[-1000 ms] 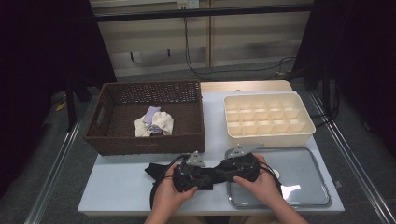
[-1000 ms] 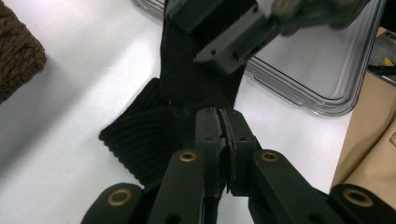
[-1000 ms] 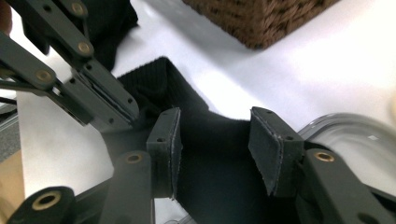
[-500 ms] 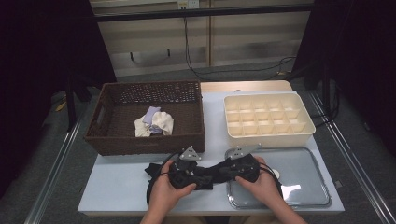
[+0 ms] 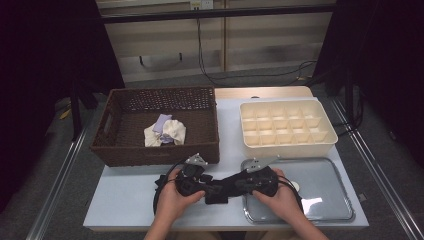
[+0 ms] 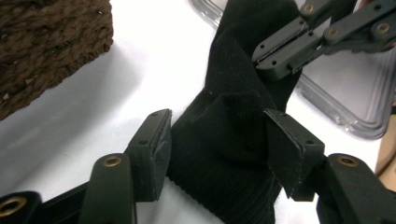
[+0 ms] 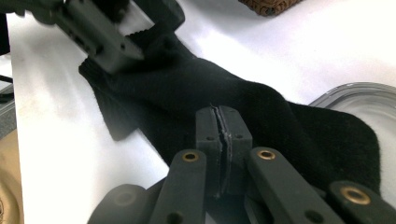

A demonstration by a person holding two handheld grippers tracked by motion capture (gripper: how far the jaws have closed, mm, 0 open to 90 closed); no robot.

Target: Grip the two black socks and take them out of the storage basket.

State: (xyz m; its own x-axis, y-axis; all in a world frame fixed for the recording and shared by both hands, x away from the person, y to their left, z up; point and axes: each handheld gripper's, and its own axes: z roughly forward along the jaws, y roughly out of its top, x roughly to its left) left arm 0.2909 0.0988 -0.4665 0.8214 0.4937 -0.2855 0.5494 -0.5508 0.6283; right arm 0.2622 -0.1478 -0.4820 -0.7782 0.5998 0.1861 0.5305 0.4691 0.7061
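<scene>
A white worktop [image 5: 130, 200] is seen carrying a dark brown woven basket [image 5: 157, 127] at its far left, a cream compartmented plastic box [image 5: 285, 127] at its far right and a clear plastic tray [image 5: 325, 192] at its near right corner. A black knitted sock [image 6: 233, 121] is stretched along the near edge, one end over the tray rim. The right gripper [image 7: 223, 135] is clamped on its fabric; the left gripper [image 6: 215, 144] has just been opening and stands released astride it. Folding is judged unfinished; no compartment is filled.
</scene>
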